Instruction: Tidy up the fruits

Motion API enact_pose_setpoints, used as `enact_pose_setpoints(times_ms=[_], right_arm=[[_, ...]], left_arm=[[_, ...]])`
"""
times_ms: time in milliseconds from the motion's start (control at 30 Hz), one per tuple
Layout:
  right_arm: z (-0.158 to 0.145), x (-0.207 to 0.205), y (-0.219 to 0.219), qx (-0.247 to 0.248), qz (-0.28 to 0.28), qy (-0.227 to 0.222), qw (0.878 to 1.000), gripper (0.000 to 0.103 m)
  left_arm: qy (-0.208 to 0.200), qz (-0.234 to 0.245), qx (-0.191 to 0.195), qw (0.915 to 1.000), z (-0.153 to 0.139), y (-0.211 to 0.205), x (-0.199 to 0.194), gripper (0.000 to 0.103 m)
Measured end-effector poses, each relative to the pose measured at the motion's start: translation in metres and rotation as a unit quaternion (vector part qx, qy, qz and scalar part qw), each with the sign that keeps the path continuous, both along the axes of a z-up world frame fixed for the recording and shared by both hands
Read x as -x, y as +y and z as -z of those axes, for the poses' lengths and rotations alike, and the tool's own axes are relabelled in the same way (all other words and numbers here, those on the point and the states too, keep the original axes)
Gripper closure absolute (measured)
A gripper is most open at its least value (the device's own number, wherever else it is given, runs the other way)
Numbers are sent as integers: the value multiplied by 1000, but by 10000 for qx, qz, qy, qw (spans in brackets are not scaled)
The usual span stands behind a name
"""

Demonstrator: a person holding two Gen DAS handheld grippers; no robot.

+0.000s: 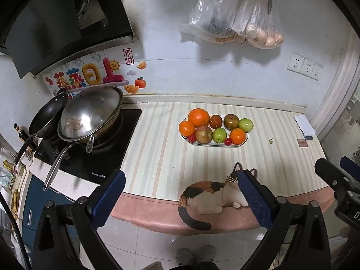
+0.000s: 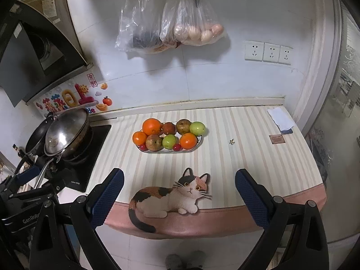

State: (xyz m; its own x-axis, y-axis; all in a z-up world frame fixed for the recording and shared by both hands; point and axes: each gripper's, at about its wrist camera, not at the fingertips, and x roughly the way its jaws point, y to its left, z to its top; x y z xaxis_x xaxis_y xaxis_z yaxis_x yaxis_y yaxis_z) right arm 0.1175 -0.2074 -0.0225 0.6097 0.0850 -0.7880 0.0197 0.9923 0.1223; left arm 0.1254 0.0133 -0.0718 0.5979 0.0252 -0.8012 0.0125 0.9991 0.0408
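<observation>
An oval white plate [image 1: 244,142] [image 2: 198,140] sits on the striped counter mat, filled with fruit: a big orange [image 1: 198,117] [image 2: 152,126], smaller oranges [image 1: 237,136] [image 2: 188,141], green apples [image 1: 219,135] [image 2: 197,128], a red apple [image 1: 203,134] [image 2: 154,142], brownish fruits [image 1: 231,121] and small red cherry-like fruits [image 1: 228,141]. My left gripper [image 1: 180,177] is open and empty, held before the counter's front edge. My right gripper [image 2: 179,176] is open and empty too, well short of the plate. The right gripper's body also shows in the left wrist view [image 1: 335,180].
A stove with a lidded wok [image 1: 90,112] [image 2: 67,130] and a black pan [image 1: 47,117] stands left. A cat picture [image 2: 171,198] marks the mat's front. A folded cloth [image 2: 281,118] and a small card [image 2: 277,139] lie right. Plastic bags [image 2: 180,27] hang on the wall.
</observation>
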Motion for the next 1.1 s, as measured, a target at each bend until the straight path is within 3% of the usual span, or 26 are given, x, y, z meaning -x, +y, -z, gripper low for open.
enact_pose_setpoints(times_ms=[367, 1100], right_arm=[[27, -21, 0, 7, -54, 263, 9996, 2], [29, -24, 5, 40, -181, 275, 9995, 2]], left_arm=[[174, -50, -28, 9998, 12, 1, -13, 0], [125, -23, 78, 9999, 6, -6, -11, 0]])
